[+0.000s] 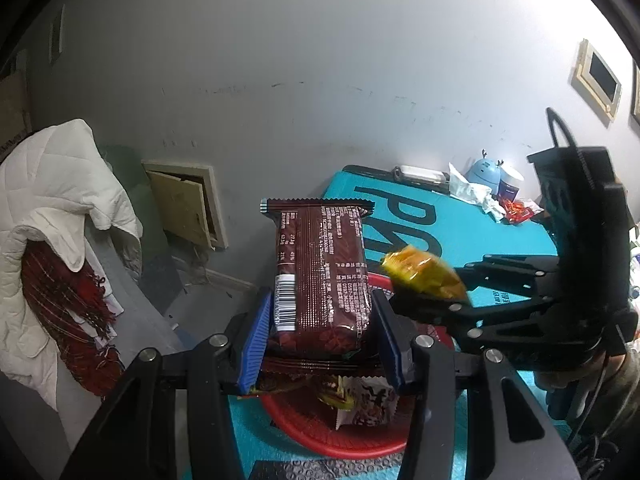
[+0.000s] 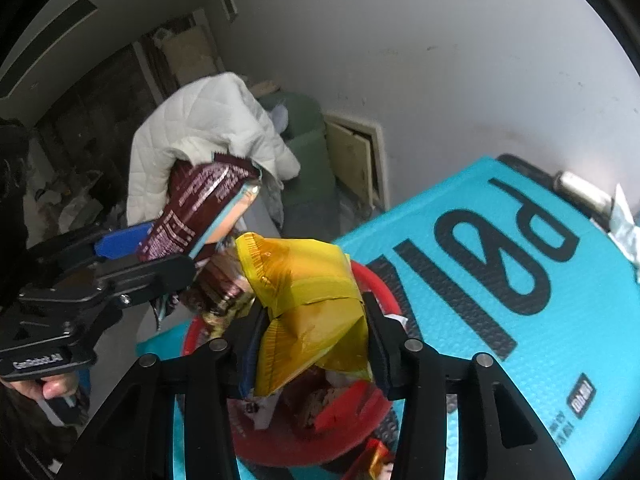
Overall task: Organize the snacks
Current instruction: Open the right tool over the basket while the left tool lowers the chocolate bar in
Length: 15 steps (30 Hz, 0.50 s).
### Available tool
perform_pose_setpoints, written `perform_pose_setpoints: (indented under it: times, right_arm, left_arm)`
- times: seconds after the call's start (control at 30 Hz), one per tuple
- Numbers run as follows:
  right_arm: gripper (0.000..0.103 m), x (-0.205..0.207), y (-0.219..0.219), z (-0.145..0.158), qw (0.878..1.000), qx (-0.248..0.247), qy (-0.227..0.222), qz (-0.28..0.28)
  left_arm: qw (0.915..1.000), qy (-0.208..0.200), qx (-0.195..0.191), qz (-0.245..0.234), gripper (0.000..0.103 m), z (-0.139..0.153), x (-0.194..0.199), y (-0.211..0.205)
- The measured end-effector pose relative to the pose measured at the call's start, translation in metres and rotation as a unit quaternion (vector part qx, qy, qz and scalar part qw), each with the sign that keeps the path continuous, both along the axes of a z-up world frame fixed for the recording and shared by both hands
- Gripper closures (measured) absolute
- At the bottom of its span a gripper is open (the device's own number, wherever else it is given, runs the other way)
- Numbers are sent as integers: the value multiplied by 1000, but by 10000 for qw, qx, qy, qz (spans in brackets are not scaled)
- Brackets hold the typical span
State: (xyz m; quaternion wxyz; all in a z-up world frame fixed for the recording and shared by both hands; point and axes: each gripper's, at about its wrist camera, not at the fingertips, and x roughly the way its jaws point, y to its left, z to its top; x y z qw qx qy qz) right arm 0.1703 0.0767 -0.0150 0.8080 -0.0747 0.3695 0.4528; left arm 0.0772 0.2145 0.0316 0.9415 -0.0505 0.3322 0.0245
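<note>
Brown snack packet (image 1: pixel 320 272), long axis upright, clamped in left gripper (image 1: pixel 320 344); yellow snack packet (image 2: pixel 308 308) clamped in right gripper (image 2: pixel 316 344); both directly above red bowl (image 1: pixel 320 436) near teal mat's (image 1: pixel 500 240) corner.

Red bowl (image 1: pixel 320 432) on teal mat (image 1: pixel 460 220)

Black linkage grippers with silver rivets; blue ribbed fingers (image 1: pixel 253 344).
</note>
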Motion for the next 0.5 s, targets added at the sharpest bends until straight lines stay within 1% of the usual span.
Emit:
perform_pose_setpoints:
  times: [0.03, 0.1, 0.17, 0.5]
  right_arm:
    - [56, 2, 2, -4, 10000, -40, 46, 18]
    - [46, 4, 3, -9, 9999, -110, 107, 20]
    - [41, 5, 1, -13, 9997, -181, 168, -24]
    - [40, 5, -24, -4, 9989, -223, 187, -364]
  left_arm:
    - [10000, 21, 0, -5, 56, -1, 2, 0]
    - [10000, 84, -14, -47, 56, -5, 6, -1]
    - [9998, 134, -44, -104, 56, -8, 10, -3]
    - [9983, 392, -55, -432, 55, -22, 27, -21]
